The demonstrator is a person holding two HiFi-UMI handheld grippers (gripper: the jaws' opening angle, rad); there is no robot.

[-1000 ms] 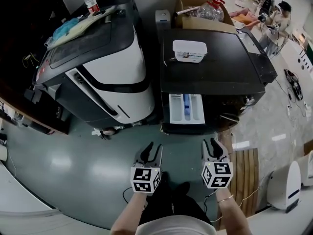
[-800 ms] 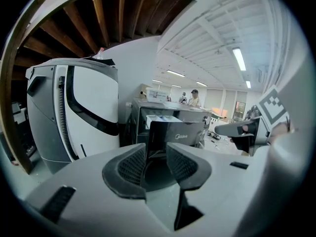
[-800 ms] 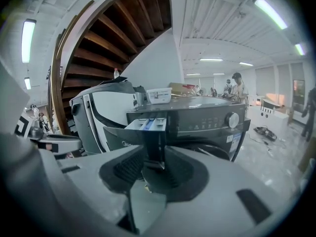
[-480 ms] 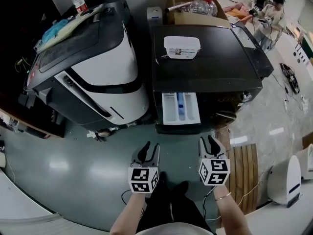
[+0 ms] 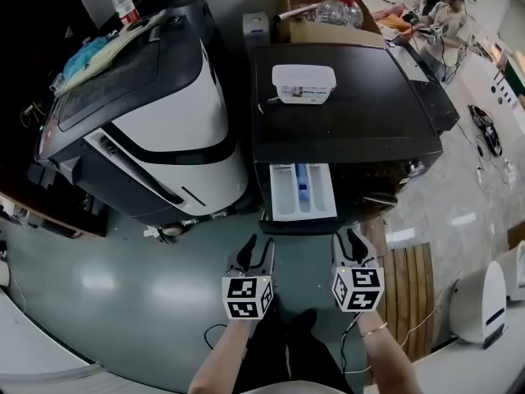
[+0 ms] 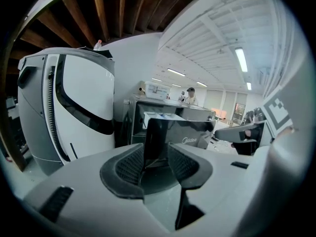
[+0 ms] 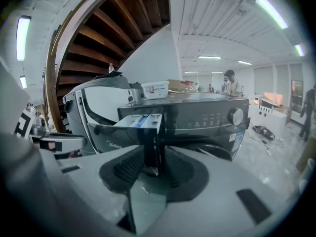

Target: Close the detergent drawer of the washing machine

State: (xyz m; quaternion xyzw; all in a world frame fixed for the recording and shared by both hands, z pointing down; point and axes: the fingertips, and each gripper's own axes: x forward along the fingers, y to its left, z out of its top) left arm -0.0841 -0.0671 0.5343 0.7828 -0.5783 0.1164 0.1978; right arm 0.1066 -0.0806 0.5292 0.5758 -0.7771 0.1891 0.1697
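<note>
Grey floor (image 5: 123, 294): your left claw (image 5: 258, 245), just widened, and right claw (image 5: 345, 237) gape empty; drawer (image 5: 285, 192) likely light, rigid: push its front.

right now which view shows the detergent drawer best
The head view: it looks straight down into the open detergent drawer, showing its white compartments and blue strip. The right gripper view shows it side-on; the left gripper view mostly its dark front.

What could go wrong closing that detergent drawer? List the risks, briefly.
1. The detergent drawer stands pulled out; pushing one corner might skew and jam it.
2. The right gripper is open, so a jaw could slip into a compartment.
3. A hard shove could jolt the white tub on the washing machine.
</note>
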